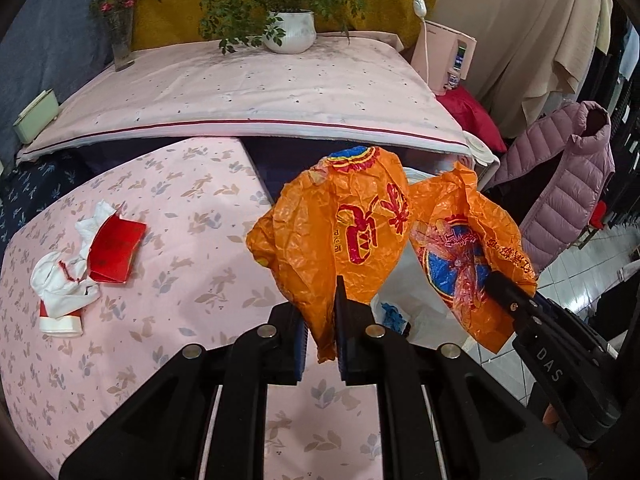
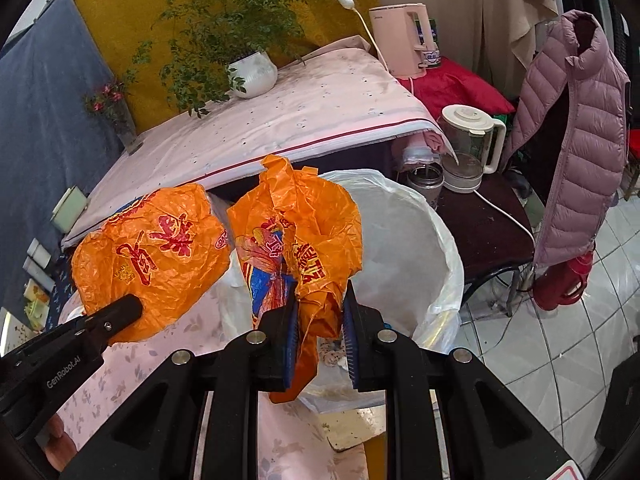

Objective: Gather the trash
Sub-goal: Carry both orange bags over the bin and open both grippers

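crumpled white tissues and a red paper packet [image 1: 114, 250] are lying on the floral pink desk [image 1: 180, 216]; left tongs [image 1: 320, 344] are pinching one crinkled orange plastic bag [image 1: 344, 224], right tongs [image 2: 320, 340] another [image 2: 296, 240], over the white-lined trash bin [image 2: 404, 232]

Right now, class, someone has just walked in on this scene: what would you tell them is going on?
A person is clearing trash with a handheld gripper in each hand. The left gripper is shut on one crumpled orange plastic bag, and the right gripper is shut on a second orange bag. Both bags hang in the air near the white-lined trash bin, not yet dropped in. More trash, a red packet and white tissue, lies on the pink floral tablecloth.
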Available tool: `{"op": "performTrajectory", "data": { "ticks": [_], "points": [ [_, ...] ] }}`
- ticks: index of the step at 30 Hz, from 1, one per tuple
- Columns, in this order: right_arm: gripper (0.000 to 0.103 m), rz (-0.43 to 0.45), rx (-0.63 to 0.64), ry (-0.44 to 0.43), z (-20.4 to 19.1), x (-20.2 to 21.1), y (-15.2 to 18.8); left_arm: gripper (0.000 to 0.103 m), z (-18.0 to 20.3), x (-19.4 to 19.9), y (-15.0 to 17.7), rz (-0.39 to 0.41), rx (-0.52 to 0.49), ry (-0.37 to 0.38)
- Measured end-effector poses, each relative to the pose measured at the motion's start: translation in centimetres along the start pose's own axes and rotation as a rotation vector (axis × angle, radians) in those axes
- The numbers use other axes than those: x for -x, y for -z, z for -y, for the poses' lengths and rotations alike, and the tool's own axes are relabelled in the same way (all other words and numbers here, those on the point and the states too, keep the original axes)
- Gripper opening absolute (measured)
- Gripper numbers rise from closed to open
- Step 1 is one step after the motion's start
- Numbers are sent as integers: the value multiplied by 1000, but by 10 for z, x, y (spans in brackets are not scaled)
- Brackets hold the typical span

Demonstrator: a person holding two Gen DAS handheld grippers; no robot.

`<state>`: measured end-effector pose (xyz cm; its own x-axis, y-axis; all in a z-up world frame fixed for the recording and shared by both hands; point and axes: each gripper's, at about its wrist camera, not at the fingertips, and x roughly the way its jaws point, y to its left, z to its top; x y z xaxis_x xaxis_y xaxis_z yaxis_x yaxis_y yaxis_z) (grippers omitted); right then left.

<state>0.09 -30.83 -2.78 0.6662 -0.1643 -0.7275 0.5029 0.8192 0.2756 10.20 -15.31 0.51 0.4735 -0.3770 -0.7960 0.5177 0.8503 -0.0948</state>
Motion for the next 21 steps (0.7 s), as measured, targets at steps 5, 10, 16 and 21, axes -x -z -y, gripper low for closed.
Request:
{"op": "performTrajectory", "data": {
  "ticks": [5, 10, 16, 21],
  "points": [
    [18, -6, -26, 18, 13, -6, -2, 12, 17, -15, -3, -22, -18, 36],
    [24, -10, -42, 27, 18, -12, -4, 30, 24, -28, -6, -39, -8, 44],
    [38, -4, -44, 24, 14, -17, -6, 51, 22, -29, -6, -25, 0, 16],
    [39, -5, -32, 18, 7, -17, -5, 51, 14, -28, -4, -19, 6, -7]
  ]
}}
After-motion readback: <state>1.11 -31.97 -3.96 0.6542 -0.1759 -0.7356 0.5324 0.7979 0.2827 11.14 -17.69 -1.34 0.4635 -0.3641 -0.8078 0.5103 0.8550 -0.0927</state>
